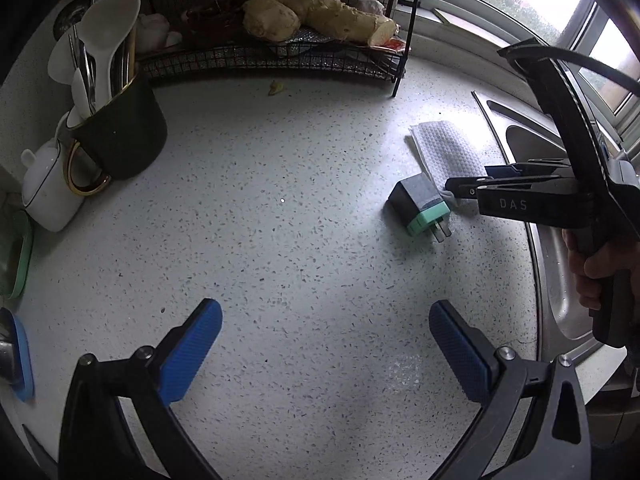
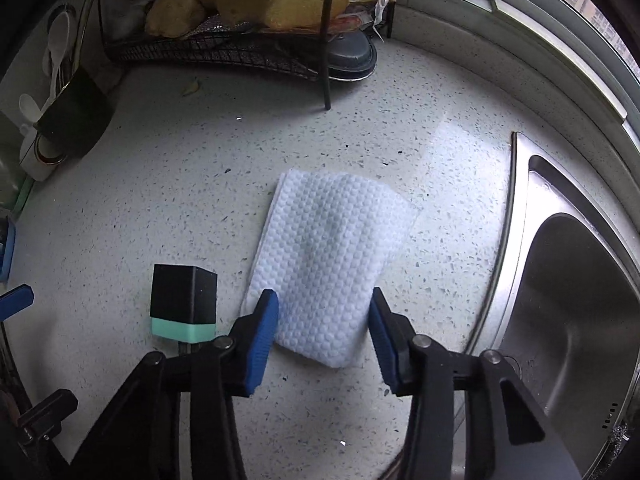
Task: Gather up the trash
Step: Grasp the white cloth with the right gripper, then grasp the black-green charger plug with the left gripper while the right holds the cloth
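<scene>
Tissue (image 2: pixel 328 264), white and dimpled, folded flat on the speckled countertop (image 2: pixel 160 184), at the centre of the right wrist view. Lower edge lying between the blue pads of the right gripper (image 2: pixel 324 320); pads set at either side of that edge, a little apart, not clearly pressing it. No earlier view to compare. Black charger (image 2: pixel 184 300) with a mint-green end just beside the tissue at 9 o'clock. Steel sink (image 2: pixel 580 320) at 3 o'clock. Wire rack (image 2: pixel 224 46) with ginger root (image 2: pixel 248 0) at 12 o'clock, dark mug (image 2: pixel 74 116) of utensils at 10 o'clock.

In the left wrist view: same tissue (image 1: pixel 446 152) at 2 o'clock, right gripper (image 1: pixel 468 190) reaching in from 3 o'clock, tip at the tissue's near end. Left gripper (image 1: pixel 326 344) at 6 o'clock, pads wide apart over bare countertop, nothing between them. White lidded jar (image 1: pixel 46 188) at 9 o'clock beside the mug.
</scene>
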### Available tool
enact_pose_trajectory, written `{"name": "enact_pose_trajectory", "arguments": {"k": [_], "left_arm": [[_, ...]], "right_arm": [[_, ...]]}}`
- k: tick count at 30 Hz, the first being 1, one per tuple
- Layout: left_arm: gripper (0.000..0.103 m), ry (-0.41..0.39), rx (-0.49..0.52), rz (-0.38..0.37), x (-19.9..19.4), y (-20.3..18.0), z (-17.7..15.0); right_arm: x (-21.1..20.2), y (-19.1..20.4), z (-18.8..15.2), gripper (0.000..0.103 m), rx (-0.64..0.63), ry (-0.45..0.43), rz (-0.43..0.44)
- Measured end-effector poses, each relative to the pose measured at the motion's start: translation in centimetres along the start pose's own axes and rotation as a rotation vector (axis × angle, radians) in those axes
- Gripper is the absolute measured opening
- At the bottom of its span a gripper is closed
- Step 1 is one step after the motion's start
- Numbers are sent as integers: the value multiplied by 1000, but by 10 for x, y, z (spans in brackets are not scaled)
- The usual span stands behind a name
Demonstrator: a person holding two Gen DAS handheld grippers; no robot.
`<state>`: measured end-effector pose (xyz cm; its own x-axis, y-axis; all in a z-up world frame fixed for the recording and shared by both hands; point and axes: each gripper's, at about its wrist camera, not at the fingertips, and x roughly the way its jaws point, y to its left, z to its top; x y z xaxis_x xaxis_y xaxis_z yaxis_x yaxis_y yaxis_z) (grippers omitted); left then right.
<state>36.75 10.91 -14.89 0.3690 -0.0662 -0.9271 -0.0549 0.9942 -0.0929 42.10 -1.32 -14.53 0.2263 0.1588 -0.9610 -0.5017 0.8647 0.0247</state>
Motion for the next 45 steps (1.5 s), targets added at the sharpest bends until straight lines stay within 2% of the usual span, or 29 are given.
{"name": "enact_pose_trajectory", "arguments": {"k": [1, 3, 4, 8, 16, 21, 30, 37, 39, 40, 42, 43, 45], "left_arm": [[103, -1, 6, 2, -1, -1, 0], [103, -4, 14, 3, -2, -4, 1], [103, -7, 11, 2, -3, -5, 3], [103, -18, 2, -13, -4, -8, 10], [103, -33, 60, -26, 7, -30, 36], [103, -14, 91, -29, 26, -43, 55], [103, 42, 62, -36, 67, -49, 76], [102, 55, 62, -28, 80, -51, 80], [94, 59, 73, 4, 84, -54, 81], [90, 65, 74, 4, 87, -55, 82], [77, 87, 63, -17, 92, -55, 81], [75, 78, 69, -1, 92, -56, 80], [63, 74, 87, 30, 92, -59, 78]], "right_arm": [[-1, 3, -1, 25, -3, -4, 9], [-4, 7, -4, 16, -1, -12, 29], [-5, 7, -5, 7, 10, -10, 48], [-10, 4, -12, 6, 76, 0, 69], [-68, -26, -46, 6, 126, -57, 20], [-93, -38, -67, 6, 174, -77, 14], [-93, -45, -79, 6, 215, -67, 9], [-83, -54, -73, 6, 233, -73, 13], [-84, -55, -74, 6, 235, -75, 16], [-84, -55, -73, 6, 235, -74, 16], [-85, -54, -74, 6, 234, -75, 15], [-85, -54, -75, 6, 235, -75, 16], [-86, -54, -76, 6, 237, -77, 18]]}}
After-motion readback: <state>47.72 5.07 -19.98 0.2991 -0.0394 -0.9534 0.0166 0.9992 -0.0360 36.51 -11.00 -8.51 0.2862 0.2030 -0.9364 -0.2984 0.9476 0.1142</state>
